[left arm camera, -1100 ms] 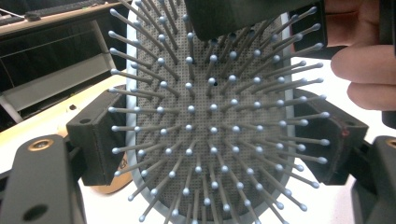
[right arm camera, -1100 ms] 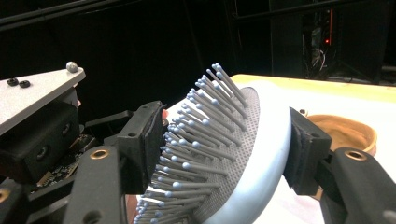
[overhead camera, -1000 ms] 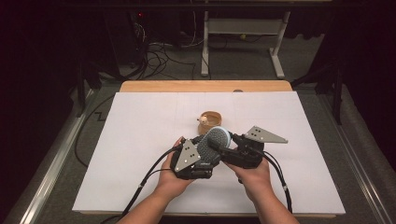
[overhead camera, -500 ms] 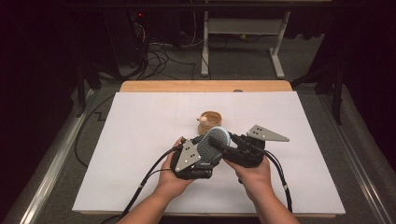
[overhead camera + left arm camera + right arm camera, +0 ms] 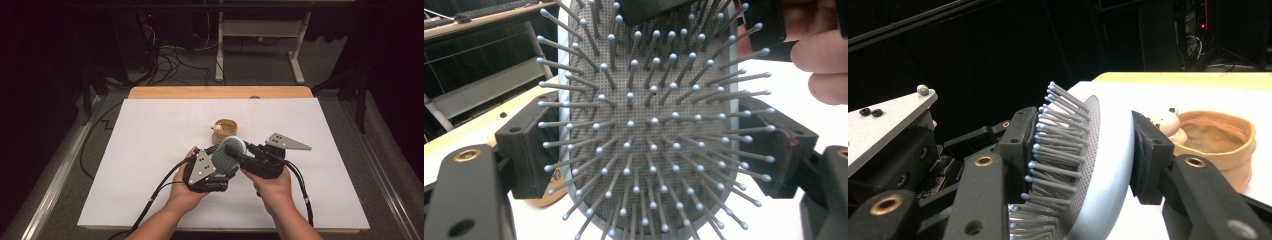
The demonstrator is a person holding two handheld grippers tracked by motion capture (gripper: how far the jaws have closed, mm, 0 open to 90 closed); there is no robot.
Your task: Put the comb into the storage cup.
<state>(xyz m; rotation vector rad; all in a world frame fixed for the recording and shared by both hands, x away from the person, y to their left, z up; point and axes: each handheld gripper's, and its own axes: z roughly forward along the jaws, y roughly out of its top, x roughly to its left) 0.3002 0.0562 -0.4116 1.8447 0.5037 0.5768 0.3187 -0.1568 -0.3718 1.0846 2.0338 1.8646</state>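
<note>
The pale-blue oval plastic hairbrush (image 5: 644,125) was pinched edgewise by the left gripper (image 5: 649,145); the right gripper (image 5: 1088,150), its jaws just closing, clamped bristles and back.

Hairbrush (image 5: 227,156) before bowl (image 5: 226,129), on table (image 5: 150,135)

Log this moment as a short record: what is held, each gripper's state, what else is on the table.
held thing: hairbrush, pale blue, bristles facing the left gripper's camera
left gripper: jaws on the two side edges of the brush head
right gripper: jaws have just been closing, one on the bristles, one on the brush's back
other thing: small tan bowl-like piece beyond the brush, something pale in it
surface: white sheet over a wooden table
</note>
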